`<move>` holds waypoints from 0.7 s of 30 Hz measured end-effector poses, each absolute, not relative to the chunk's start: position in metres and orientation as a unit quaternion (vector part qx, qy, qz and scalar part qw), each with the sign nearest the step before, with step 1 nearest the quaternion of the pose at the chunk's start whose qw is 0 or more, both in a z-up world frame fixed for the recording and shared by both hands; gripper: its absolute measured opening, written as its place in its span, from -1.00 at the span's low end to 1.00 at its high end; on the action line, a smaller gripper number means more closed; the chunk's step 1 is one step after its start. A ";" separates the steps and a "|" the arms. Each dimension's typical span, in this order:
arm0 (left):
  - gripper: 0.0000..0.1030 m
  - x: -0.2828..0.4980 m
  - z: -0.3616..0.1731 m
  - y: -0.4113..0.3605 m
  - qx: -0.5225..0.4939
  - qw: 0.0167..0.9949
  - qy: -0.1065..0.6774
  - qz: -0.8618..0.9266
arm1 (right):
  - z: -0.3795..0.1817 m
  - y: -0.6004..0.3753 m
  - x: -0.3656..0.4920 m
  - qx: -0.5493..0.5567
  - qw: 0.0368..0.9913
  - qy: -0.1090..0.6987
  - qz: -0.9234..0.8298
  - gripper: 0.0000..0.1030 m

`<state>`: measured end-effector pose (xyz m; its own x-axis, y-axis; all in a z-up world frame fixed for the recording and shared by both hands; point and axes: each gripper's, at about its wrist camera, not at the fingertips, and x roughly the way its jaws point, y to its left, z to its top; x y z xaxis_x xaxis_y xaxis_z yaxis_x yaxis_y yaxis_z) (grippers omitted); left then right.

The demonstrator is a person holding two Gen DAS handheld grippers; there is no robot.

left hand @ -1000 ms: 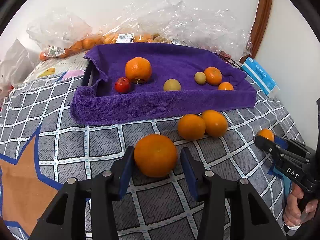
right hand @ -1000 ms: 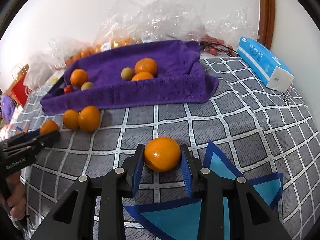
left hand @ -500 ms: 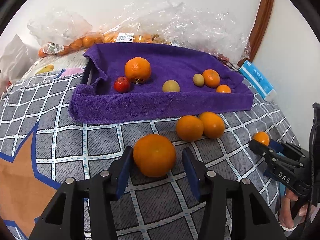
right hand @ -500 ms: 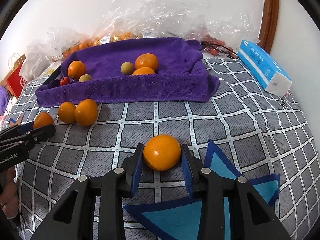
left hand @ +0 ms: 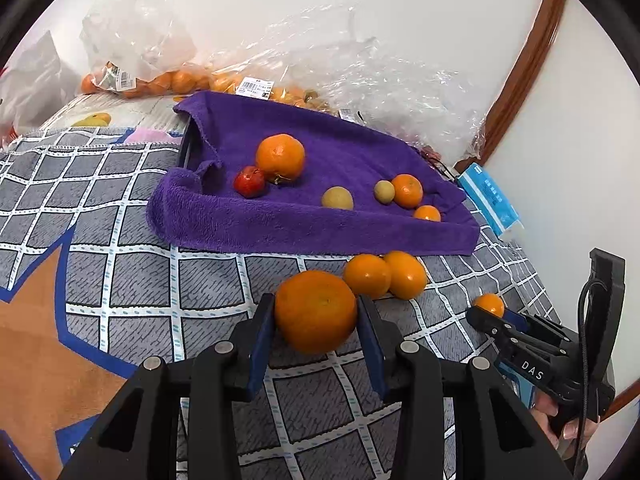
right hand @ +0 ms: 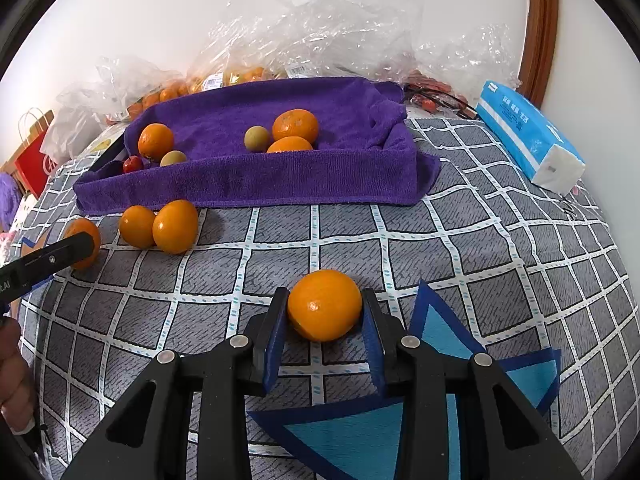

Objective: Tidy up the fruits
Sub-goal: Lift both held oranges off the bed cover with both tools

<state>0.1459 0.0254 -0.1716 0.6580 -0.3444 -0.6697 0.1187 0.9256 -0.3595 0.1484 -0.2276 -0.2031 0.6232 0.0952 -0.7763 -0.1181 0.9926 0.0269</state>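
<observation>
My left gripper is shut on a large orange, held just above the patterned cloth. My right gripper is shut on a smaller orange. A purple towel-lined tray lies ahead and holds a big orange, a red fruit, two yellow-green fruits and two small oranges. Two loose oranges lie on the cloth in front of the tray, also in the right wrist view.
Clear plastic bags of oranges lie behind the tray against the wall. A blue tissue pack sits at the right. The grey checked cloth covers the surface. A red paper bag stands at far left.
Both grippers have closed onto their oranges and lifted slightly. The left gripper has tilted and moved nearer the two loose oranges.
</observation>
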 end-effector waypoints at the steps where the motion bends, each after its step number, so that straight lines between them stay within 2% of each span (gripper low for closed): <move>1: -0.26 0.146 -0.172 0.027 -0.146 0.899 0.393 -0.128 | -0.202 -0.229 0.148 -0.011 0.901 0.429 0.059 -0.32; 21: -0.26 0.139 -0.165 0.033 -0.154 0.910 0.364 -0.128 | -0.188 -0.236 0.135 0.025 0.919 0.384 0.082 -0.32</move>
